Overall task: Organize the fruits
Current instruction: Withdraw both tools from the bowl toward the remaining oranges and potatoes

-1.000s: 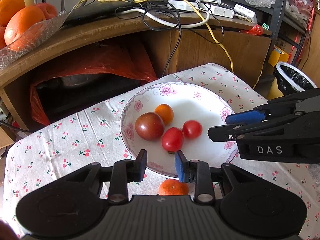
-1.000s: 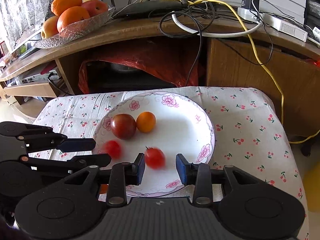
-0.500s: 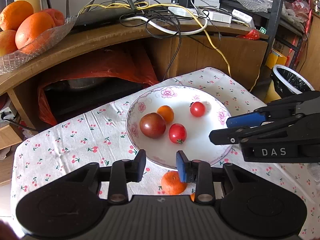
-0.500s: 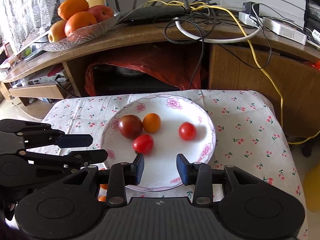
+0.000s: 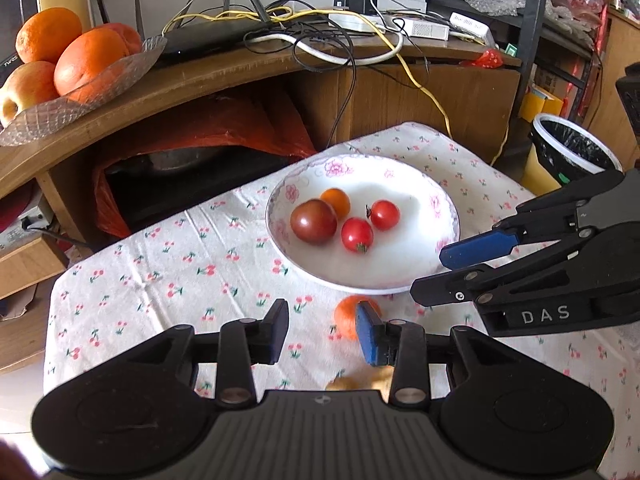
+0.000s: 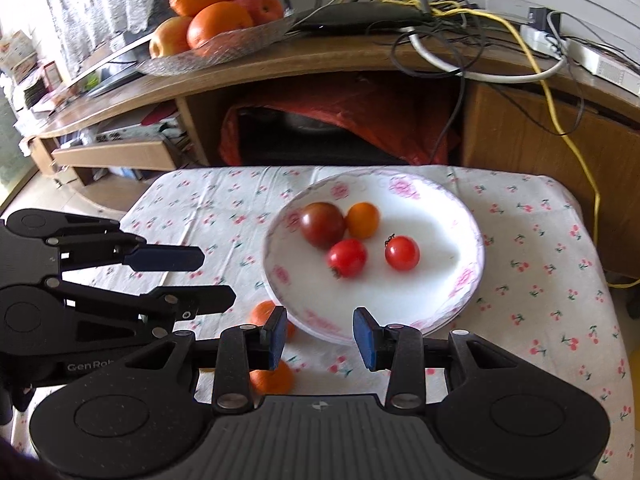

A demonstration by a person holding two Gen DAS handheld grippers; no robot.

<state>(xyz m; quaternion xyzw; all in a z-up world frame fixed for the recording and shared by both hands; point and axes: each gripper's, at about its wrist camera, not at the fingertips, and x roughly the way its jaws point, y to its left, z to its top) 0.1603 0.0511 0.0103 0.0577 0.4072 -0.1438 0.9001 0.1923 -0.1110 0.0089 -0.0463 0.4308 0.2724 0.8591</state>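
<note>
Fingers (image 5: 370,334) beside four plated fruits (image 5: 357,234)

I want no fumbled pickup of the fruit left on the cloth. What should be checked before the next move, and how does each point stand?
1. Left tool empty: ok, nothing between its fingers.
2. Right tool empty: ok.
3. Room in the plate: ok, four fruits grouped on one side.
4. Mandarin on the cloth reachable: ok, beside the plate's near rim.
5. Second orange fruit clear to grasp: cannot tell, partly hidden by the right tool.
6. Tools apart: ok, no contact seen.
</note>
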